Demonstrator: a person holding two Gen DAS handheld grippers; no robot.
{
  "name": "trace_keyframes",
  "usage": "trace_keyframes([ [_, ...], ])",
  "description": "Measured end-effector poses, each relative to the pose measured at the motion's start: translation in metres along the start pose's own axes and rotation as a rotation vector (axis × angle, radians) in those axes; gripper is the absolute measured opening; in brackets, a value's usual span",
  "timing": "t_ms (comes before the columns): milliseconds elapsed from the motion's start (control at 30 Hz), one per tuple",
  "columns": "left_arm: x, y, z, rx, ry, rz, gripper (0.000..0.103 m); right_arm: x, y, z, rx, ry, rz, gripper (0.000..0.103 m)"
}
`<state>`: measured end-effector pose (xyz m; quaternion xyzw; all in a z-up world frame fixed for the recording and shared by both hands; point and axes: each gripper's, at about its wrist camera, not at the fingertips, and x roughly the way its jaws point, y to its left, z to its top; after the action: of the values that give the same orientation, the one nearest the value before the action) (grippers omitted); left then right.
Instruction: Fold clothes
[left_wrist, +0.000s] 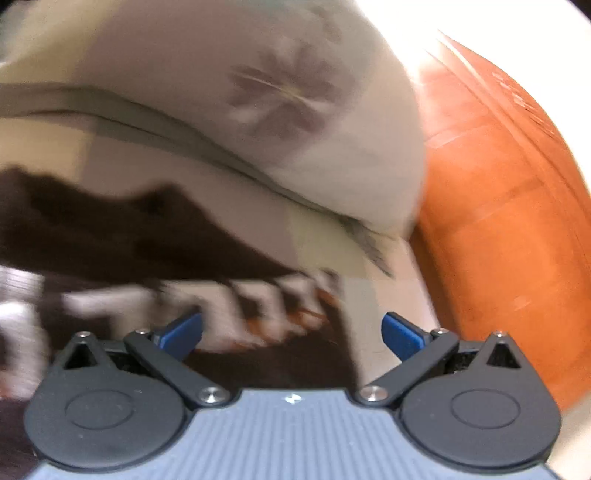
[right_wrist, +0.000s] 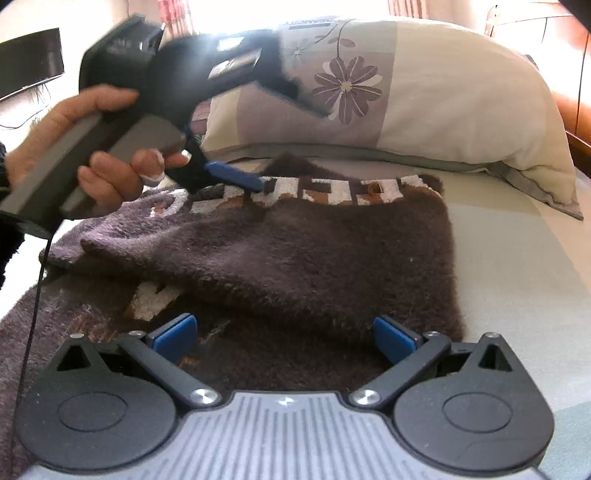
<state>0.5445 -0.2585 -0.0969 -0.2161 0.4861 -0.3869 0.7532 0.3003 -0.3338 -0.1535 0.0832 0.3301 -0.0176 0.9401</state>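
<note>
Sweater: the dark brown fuzzy sweater (right_wrist: 295, 258) lay on the bed (right_wrist: 517, 266), partly folded, with one thick layer doubled over the rest and white block letters along its far edge.
Sweater edges: the right edge ran fairly straight down towards the right gripper; the far edge with the letters sat just short of the pillow; the left part spread out, rumpled, towards the person's hand.
Right gripper: the right gripper (right_wrist: 284, 338) hovered low over the near part of the sweater, blue fingers (right_wrist: 173, 338) spread wide, nothing between them.
Left gripper: the left gripper (left_wrist: 291, 334) stood with its fingers wide apart and empty, above the lettered end of the sweater (left_wrist: 110, 236); its own view was blurred. In the right wrist view, one blue fingertip (right_wrist: 236, 175) was at the lettered edge; contact could not be told.
Hand: a hand (right_wrist: 92, 147) gripped the grey handle of the left gripper.
Pillow: a cream and mauve flowered pillow (right_wrist: 424, 92) lay just beyond the sweater.
Open room: bare pale sheet lay right of the sweater.
Bed frame: orange wood (left_wrist: 498, 203) rose beside the pillow.
</note>
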Motion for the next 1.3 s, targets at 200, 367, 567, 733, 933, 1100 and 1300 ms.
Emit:
trace_keyframes([
  [200,0.044,-0.025,-0.016,0.139,0.105,0.004,0.102,0.001,0.002,-0.002,-0.027,0.002,-0.011,0.103],
  [367,0.012,-0.008,-0.005,0.112,0.042,0.049,0.102,0.000,-0.002,0.000,-0.009,0.002,0.003,0.103],
  [567,-0.019,0.015,-0.020,0.053,0.052,0.045,0.102,0.001,0.001,-0.001,-0.014,0.004,-0.010,0.103],
  [733,-0.049,0.041,-0.043,0.098,0.038,0.092,0.102,0.001,-0.003,-0.002,-0.001,0.004,0.003,0.103],
  [933,-0.100,0.083,-0.036,-0.016,-0.060,0.214,0.102,0.002,-0.004,-0.003,0.001,0.004,0.001,0.103],
  [1100,-0.094,0.066,-0.024,-0.021,-0.081,0.175,0.102,-0.001,-0.004,-0.003,0.011,-0.001,-0.003,0.103],
  [1300,-0.060,0.066,-0.016,0.043,-0.091,0.247,0.102,-0.008,-0.014,0.000,0.069,-0.042,0.040,0.103],
])
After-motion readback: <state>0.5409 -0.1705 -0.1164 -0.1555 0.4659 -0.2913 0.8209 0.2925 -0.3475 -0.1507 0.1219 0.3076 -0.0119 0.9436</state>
